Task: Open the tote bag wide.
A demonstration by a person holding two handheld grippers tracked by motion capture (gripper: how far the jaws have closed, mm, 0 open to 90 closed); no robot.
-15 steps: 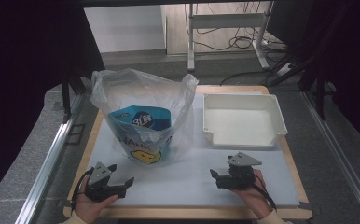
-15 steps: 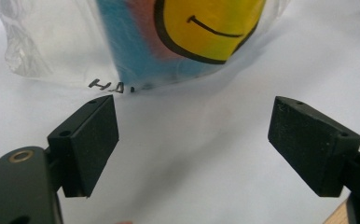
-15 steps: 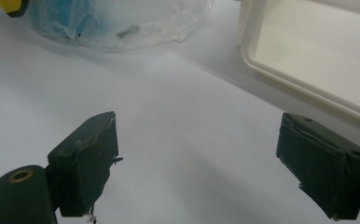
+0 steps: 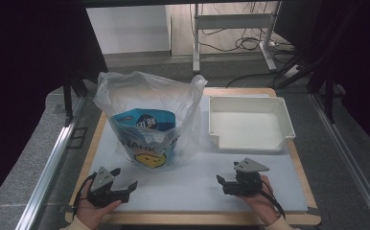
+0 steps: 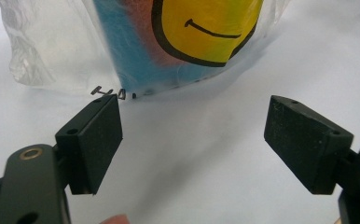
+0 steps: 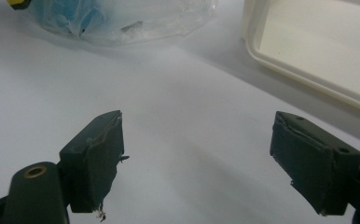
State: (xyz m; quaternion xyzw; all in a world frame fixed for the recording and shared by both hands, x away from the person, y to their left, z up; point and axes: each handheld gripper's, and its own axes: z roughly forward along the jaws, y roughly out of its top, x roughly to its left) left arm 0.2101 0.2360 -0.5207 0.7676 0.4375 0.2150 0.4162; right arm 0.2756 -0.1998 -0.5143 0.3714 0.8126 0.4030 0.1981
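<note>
While both grippers rest at the near edge of the mat, the readings are as follows.

Left gripper (image 4: 125, 184): held in the left hand (image 4: 93, 211) at the near left of the mat; jaws spread wide, nothing between them; in the left gripper view its pads (image 5: 96, 140) hang over bare mat, pointing at the bag's base.

Right gripper (image 4: 223, 182): held in the right hand (image 4: 260, 201) at the near right; jaws spread wide, holding nothing; in the right gripper view its pads (image 6: 94, 158) stand above bare mat.

Bag (image 4: 149, 115): clear plastic, upright, mouth open, on the left half of the mat, near the left gripper but apart from it.

Packet (image 4: 144, 122): blue snack packet, standing inside the bag; a yellow smiley (image 5: 206, 28) is printed on the bag's front.

Tray (image 4: 286, 120): white, shallow, just right of the bag, beyond the right gripper.

Mat (image 4: 192, 187): white sheet on a wooden table (image 4: 212, 219).
</note>
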